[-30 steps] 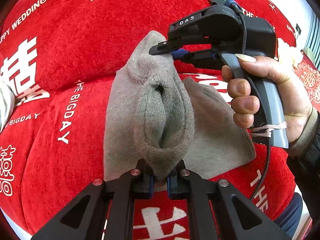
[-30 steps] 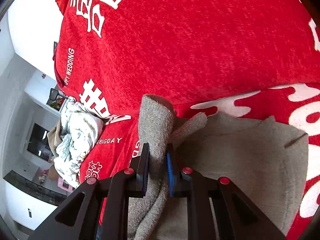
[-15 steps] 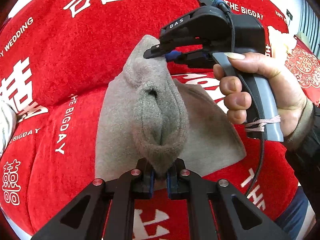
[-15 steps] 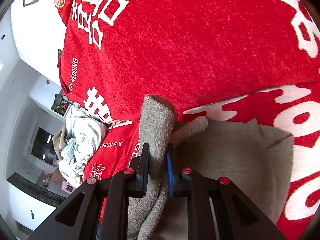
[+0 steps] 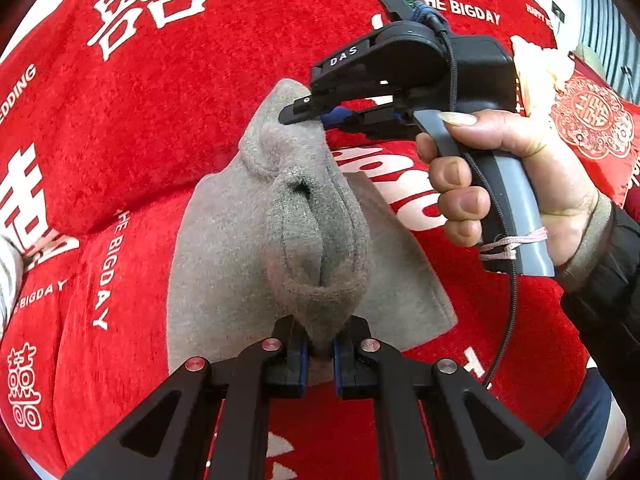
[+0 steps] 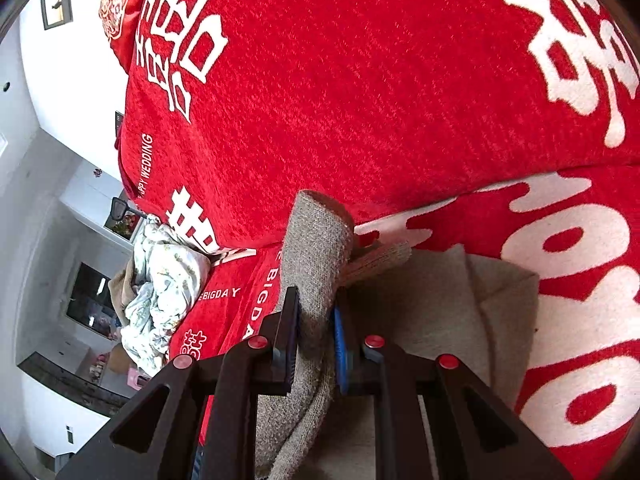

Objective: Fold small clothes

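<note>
Clearly the coming move turns on how the grey garment (image 5: 224, 248) hangs between the two grippers: its raised ridge runs straight away from the left gripper (image 5: 319, 354) toward the back cushion (image 5: 168, 120), and the rest of the cloth lies flat on the red sofa cover (image 5: 120, 320) below.

On the left, the left gripper is clamped on the near end of that ridge, the cloth bunched into a rounded lump right above its fingers (image 5: 297, 360). To the right and farther off, the right gripper (image 5: 316, 114), squeezed in the person's right hand (image 5: 512, 184), pinches the far end, close to the crease where seat meets back cushion. So the long axis of the lifted fold points from the left gripper to the right one, and the left is the nearer to the front edge of the seat. In the right wrist view the right gripper (image 6: 314, 340) has a thick roll of the same cloth between its fingers; which hem this is I cannot tell for sure.

Against the picture a second ago, both grips are unchanged, but the pair has drifted slightly toward the back cushion, with the flat part of the garment showing a little narrower on the right. A pale bundle of other laundry (image 6: 160, 280) sits well apart at the seat's left end.
</note>
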Demonstrator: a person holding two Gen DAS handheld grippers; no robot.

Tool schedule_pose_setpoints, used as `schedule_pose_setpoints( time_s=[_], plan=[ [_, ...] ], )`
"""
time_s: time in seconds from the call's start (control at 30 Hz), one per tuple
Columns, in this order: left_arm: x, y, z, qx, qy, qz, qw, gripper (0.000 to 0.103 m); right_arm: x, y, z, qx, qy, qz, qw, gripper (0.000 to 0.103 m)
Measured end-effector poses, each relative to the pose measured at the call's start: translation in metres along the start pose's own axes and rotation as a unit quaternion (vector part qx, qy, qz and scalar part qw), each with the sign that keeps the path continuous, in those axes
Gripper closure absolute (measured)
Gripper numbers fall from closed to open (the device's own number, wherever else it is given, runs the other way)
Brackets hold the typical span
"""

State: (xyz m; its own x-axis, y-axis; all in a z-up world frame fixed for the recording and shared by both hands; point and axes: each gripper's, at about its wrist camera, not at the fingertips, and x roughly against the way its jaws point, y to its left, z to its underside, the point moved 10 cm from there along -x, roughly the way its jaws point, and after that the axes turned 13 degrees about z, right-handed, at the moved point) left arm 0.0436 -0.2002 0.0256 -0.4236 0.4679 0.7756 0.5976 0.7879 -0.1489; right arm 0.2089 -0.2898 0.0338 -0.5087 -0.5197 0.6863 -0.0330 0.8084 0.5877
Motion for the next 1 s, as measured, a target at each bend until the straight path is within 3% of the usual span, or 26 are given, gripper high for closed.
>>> schedule_pose_setpoints(
  time_s=[1.0],
  plan=[
    [-0.062,-0.052,-0.001,-0.025,0.067,0.029,0.9970,0.094,-0.001,-0.080,0.003,-0.042,0.008,0.009,0.999,0.086]
  ],
)
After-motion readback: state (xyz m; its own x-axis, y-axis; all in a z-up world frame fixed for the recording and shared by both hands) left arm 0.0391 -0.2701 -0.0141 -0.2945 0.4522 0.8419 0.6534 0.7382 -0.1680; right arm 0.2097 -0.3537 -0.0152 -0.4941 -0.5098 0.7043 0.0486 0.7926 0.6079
